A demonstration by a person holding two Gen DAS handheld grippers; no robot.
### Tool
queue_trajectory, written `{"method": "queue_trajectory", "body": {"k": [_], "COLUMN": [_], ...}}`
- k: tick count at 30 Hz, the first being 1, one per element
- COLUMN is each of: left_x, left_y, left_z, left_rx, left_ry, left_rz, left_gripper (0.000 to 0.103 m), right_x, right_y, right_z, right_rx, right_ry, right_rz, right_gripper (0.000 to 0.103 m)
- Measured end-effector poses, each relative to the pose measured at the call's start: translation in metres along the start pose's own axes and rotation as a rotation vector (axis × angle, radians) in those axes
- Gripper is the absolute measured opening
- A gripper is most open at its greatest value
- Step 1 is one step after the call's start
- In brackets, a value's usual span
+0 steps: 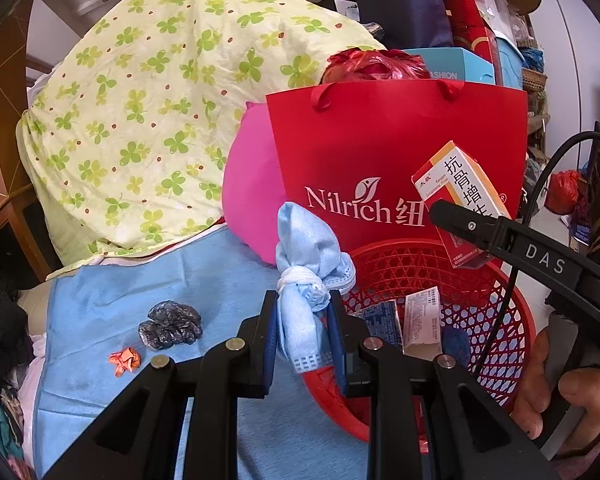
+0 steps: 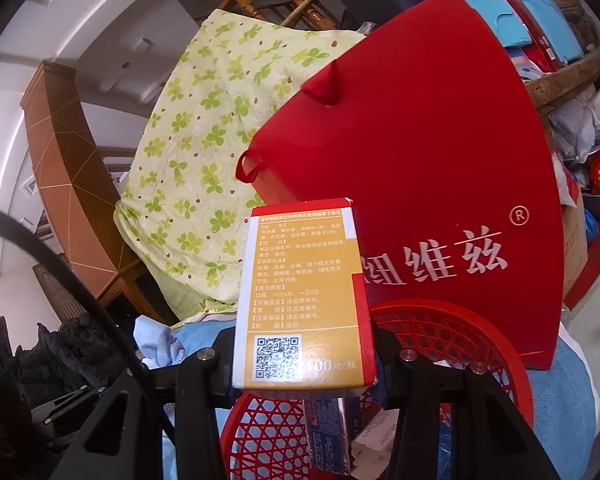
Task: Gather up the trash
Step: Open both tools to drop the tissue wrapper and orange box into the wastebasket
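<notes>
In the left wrist view, the left gripper (image 1: 302,334) is pinching a knotted blue mask (image 1: 306,280) upright between its nearly closed jaws, just left of the red basket's (image 1: 496,292) rim, so the drop is lying to its right. In the right wrist view, the right gripper (image 2: 304,356) is clamping a medicine box (image 2: 302,296), long axis upright, directly above the basket (image 2: 452,336), making that hand the nearer one.

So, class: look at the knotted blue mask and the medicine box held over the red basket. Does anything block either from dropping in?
Nothing visible does. The knotted mask sits in the left gripper at the red basket rim; the medicine box in the right gripper hangs above its open mouth, already holding paper scraps.
</notes>
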State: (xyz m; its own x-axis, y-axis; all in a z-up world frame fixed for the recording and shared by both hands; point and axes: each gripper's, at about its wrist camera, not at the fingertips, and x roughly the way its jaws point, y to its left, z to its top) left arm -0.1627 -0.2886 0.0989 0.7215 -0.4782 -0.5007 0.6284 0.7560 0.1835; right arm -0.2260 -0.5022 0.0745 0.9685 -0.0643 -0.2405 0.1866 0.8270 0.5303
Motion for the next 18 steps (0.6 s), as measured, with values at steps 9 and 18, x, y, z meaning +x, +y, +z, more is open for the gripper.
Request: {"method": "queue_trajectory", "body": {"k": [9,18], "left_x": [0.006,0.01], "left_y": [-0.014,-0.021], "left_z": [0.002,0.001], "left_rx": [0.023,0.032], "left_ry": [0.004,0.011], "left_rz": [-0.012,-0.019], "left_gripper": [0.025,0.026], "right_x": [-0.004,-0.006], "right_y": [-0.008,-0.008], "right_z": [0.001,-0.001], "right_rx": [0.026,0.059], "right_ry": [-0.002,0.003], "right_rz": [-0.01,-0.018], "right_gripper": [0.05,0.05]}}
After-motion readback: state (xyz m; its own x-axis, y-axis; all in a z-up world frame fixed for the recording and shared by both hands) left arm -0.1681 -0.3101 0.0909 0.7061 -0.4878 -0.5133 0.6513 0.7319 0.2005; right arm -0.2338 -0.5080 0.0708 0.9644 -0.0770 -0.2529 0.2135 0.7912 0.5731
